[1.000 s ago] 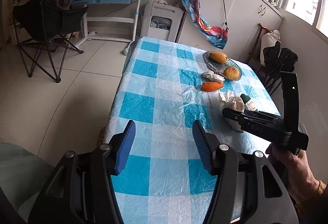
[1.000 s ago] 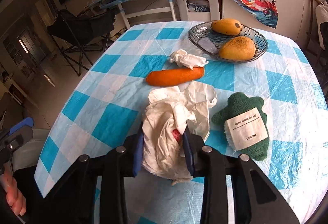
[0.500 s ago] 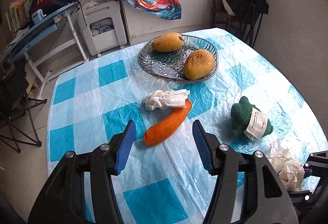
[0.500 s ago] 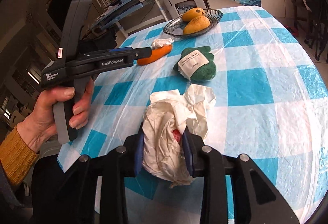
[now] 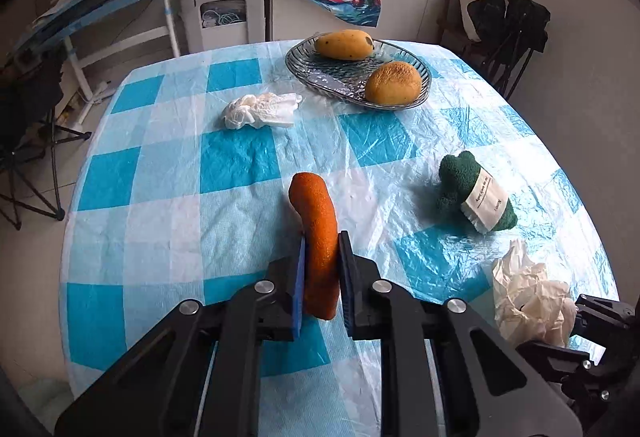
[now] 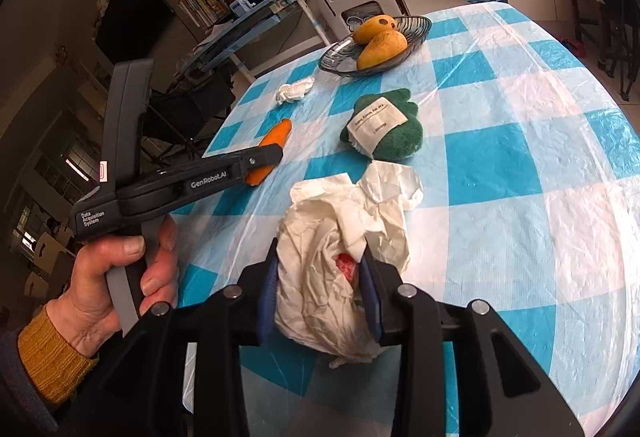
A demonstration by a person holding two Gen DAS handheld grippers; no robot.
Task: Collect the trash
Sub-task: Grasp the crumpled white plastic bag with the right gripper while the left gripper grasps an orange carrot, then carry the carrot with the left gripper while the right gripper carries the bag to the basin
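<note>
An orange carrot-shaped toy [image 5: 316, 221] lies on the blue-checked tablecloth [image 5: 168, 197]. My left gripper [image 5: 322, 265] is closing, its blue pads pressing on the toy's near end; the right wrist view shows the same toy [image 6: 276, 135] beside that gripper's finger [image 6: 264, 157]. A crumpled white paper wad [image 6: 336, 237] with a red spot inside sits between the pads of my right gripper [image 6: 320, 277], whose jaws are opening slightly while still touching it. The wad [image 5: 528, 297] also shows at the table's right edge. A small white tissue [image 5: 260, 109] lies farther back.
A green plush toy [image 5: 472, 193] with a white label lies right of the carrot. A glass dish [image 5: 320, 77] at the back holds two mangoes. A hand in a mustard sleeve [image 6: 108, 269] holds the left gripper. Chairs and a desk stand around the table.
My left gripper moved in over the orange toy and closed on its near end; the toy now points away from me. The right gripper still holds the paper wad, hardly moved.
</note>
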